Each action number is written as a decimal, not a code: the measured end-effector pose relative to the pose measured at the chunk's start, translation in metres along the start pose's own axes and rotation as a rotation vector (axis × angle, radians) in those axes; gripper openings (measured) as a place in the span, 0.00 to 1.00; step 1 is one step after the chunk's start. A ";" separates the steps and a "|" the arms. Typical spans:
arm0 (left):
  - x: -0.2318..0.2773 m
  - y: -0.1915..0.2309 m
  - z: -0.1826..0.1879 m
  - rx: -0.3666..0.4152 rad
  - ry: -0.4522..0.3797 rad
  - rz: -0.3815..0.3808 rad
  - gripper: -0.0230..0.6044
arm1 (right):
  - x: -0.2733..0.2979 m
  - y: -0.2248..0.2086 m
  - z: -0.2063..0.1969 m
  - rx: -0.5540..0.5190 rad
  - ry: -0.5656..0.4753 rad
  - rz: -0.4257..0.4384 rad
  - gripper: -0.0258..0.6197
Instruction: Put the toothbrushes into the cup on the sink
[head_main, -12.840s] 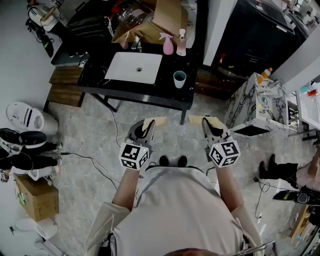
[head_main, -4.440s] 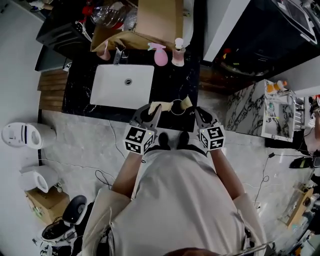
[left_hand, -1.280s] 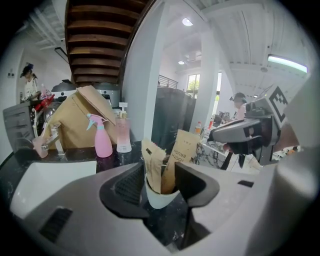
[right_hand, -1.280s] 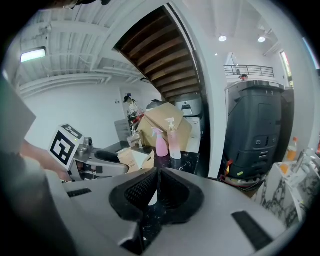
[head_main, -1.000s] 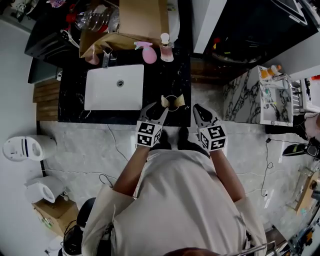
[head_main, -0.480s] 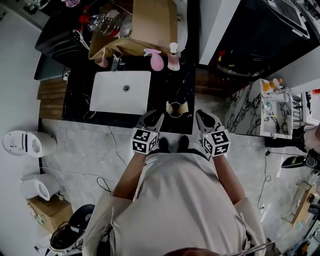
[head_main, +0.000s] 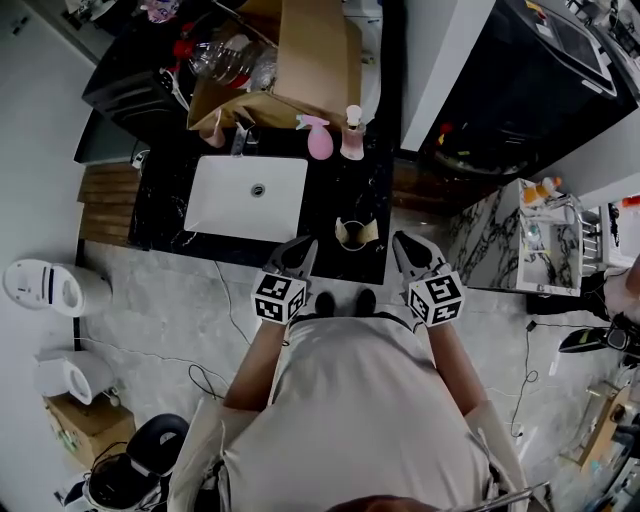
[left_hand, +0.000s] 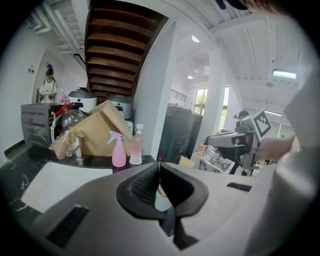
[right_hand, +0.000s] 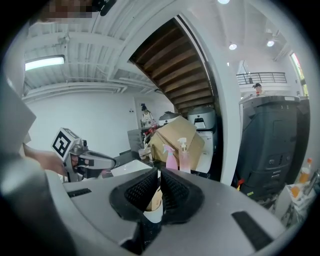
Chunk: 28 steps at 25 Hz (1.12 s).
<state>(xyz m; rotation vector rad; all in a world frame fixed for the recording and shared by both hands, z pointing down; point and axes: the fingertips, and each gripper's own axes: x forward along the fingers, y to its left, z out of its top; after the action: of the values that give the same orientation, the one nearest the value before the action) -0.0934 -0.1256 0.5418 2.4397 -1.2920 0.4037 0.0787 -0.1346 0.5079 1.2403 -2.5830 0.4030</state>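
A pale cup (head_main: 357, 233) stands on the black sink counter (head_main: 330, 190), right of the white basin (head_main: 250, 195). Two tan packaged toothbrushes (head_main: 346, 232) stick out of it. My left gripper (head_main: 303, 244) hovers at the counter's front edge, left of the cup and apart from it. Its jaws are closing to shut, with nothing between them. My right gripper (head_main: 402, 241) is shut and empty, just off the counter's right corner. In the left gripper view the cup (left_hand: 162, 199) shows behind the shut gripper (left_hand: 159, 167). The right gripper view shows the cup (right_hand: 152, 214) beyond that gripper (right_hand: 157, 176).
A pink spray bottle (head_main: 320, 141) and a pump bottle (head_main: 352, 135) stand at the counter's back, by a cardboard box (head_main: 300, 60) and the faucet (head_main: 240, 136). A marble-patterned cabinet (head_main: 497, 240) stands to the right. The person's shoes (head_main: 341, 301) are at the counter's front.
The left gripper's jaws went from wide open to shut. Both grippers drew back from the cup toward the person. The toothbrushes stay in the cup.
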 end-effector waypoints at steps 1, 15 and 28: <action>-0.002 0.001 0.003 -0.002 -0.007 0.002 0.05 | 0.000 -0.001 0.001 0.000 -0.002 -0.002 0.11; -0.014 0.003 0.009 -0.023 -0.041 0.019 0.05 | -0.005 0.002 0.006 0.014 -0.037 -0.010 0.10; -0.015 0.002 0.011 -0.036 -0.052 0.032 0.05 | -0.011 0.001 0.005 0.029 -0.046 -0.013 0.10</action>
<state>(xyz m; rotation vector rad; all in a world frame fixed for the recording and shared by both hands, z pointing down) -0.1023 -0.1208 0.5264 2.4170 -1.3496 0.3243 0.0841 -0.1279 0.4993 1.2894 -2.6150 0.4155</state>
